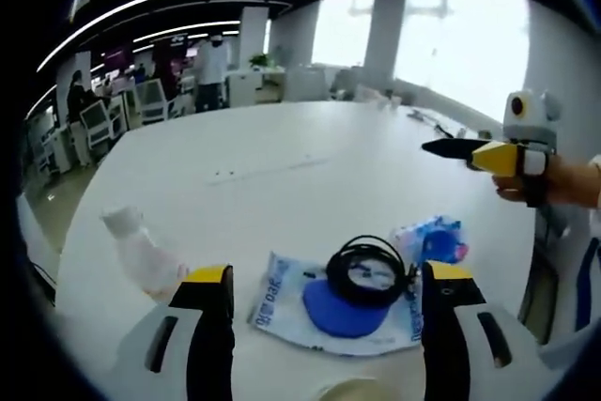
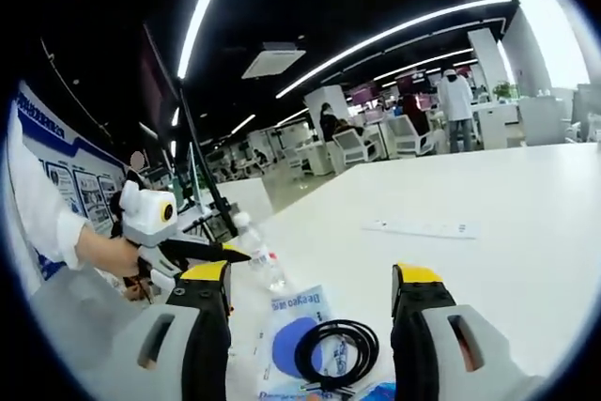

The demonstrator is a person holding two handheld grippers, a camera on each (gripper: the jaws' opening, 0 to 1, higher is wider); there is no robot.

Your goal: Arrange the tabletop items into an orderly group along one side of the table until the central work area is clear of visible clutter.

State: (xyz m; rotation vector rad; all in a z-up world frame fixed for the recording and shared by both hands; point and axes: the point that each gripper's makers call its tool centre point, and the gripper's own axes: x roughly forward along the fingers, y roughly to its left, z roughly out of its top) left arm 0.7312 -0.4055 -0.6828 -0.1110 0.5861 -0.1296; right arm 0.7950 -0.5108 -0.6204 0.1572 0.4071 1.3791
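In the left gripper view, the left claw stood open above a white tabletop, its yellow-tipped jaws spread wide with nothing between them. Just beyond the jaws lay a white-and-blue printed packet, flat on the tabletop, with a coil of black cable resting on top of it around a small round dial. A crumpled blue-and-white wrapper sat touching the packet's right side, and a clear plastic bottle lay tilted to the left, near the tabletop's edge. At the right, a hand held the right claw over the tabletop, well apart from the items; its dark jaws appeared drawn together to a point. Chairs and standing people showed in the office beyond.

In the right gripper view, the right claw pointed across the same tabletop. The coil of black cable lay between and just beyond them on the printed packet. The plastic bottle lay just past the left jaw. At the left, a hand in a white sleeve held the left claw, whose opening could not be judged from this angle. A thin white strip lay alone farther out on the tabletop.
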